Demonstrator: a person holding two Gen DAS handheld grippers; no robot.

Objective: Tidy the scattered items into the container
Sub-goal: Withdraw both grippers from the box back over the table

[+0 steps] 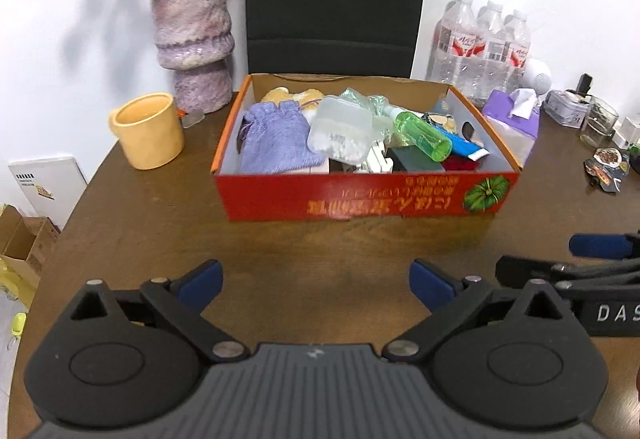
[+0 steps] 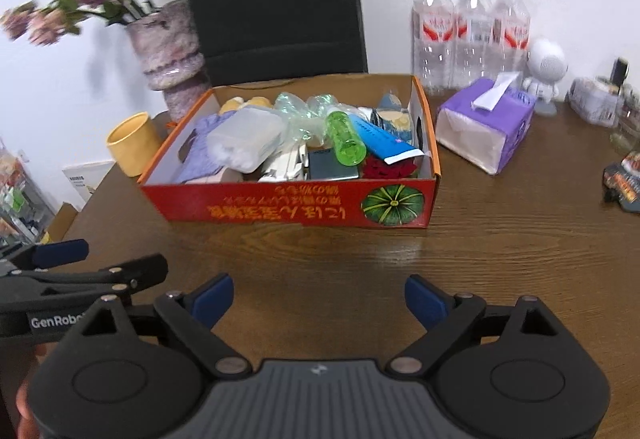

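Red cardboard box [image 1: 360, 199] sits mid-table, well back from the near edge, filled: purple knit pouch [image 1: 276, 139], clear plastic case [image 1: 340, 131], green bottle [image 1: 422, 135], blue tube [image 2: 380, 139]. Bare wood table [image 1: 320, 251] between box and both tools gives open room. Left gripper [image 1: 316, 279] spread wide, holding nothing; right gripper [image 2: 319, 299] likewise spread, empty. Yellow mug [image 1: 148, 131] left of box, tissue pack [image 2: 484, 123] right, both apart from it. The handle of the mug shows only in the left view; the white speaker figure [image 2: 544, 75] is plainer in the right. Readable: "GenRobo" on the left tool in the right view, "DAS" on the right tool in the left view. Box print upside down, unreadable.
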